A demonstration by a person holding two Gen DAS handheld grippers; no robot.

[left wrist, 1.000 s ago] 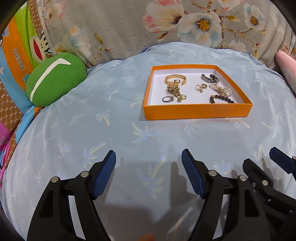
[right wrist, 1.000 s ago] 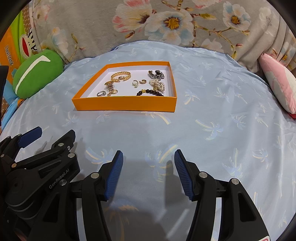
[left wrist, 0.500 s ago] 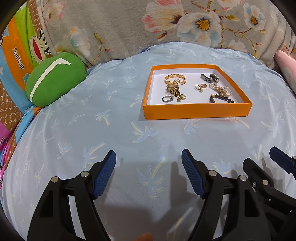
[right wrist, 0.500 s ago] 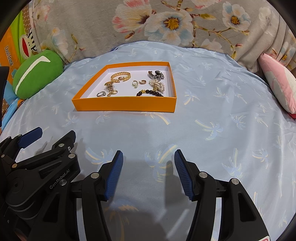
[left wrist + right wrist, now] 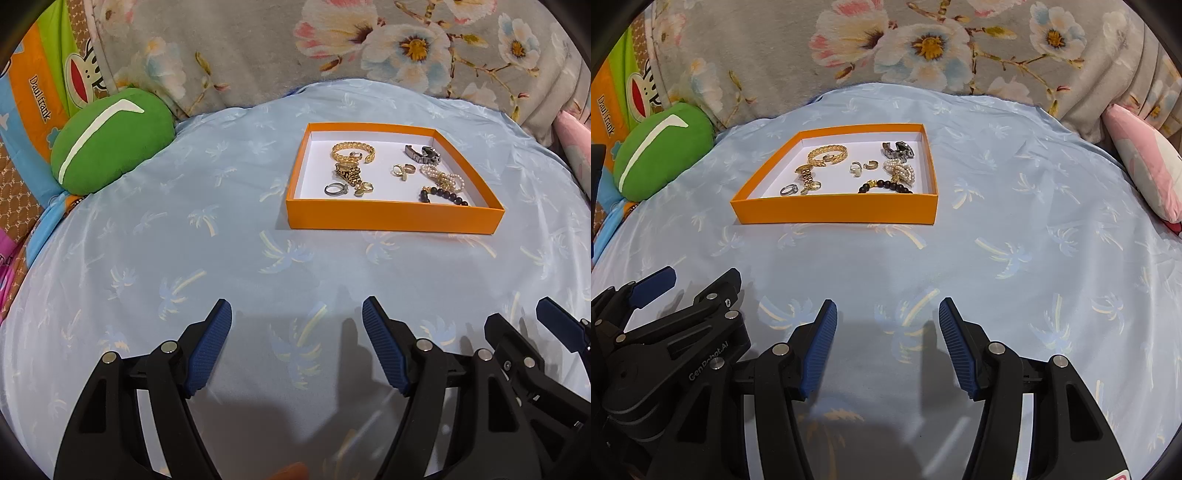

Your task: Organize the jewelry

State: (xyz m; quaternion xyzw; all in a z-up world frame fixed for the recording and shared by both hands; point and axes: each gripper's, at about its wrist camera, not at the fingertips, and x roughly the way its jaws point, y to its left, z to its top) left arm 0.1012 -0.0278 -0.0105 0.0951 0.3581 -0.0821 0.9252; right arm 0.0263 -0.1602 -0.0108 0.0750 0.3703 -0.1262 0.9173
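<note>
Left gripper (image 5: 296,347) and right gripper (image 5: 887,349) both hover low over the blue sheet (image 5: 184,240), fingers spread wide, nothing held; the jewelry sits in the orange box (image 5: 834,212), well ahead of both; gold bracelet (image 5: 827,152), bead bracelet (image 5: 886,186), rings probably tangled, hard to tell; approach from above, pick one loose piece, pinch a thin edge, avoid the box wall.
</note>
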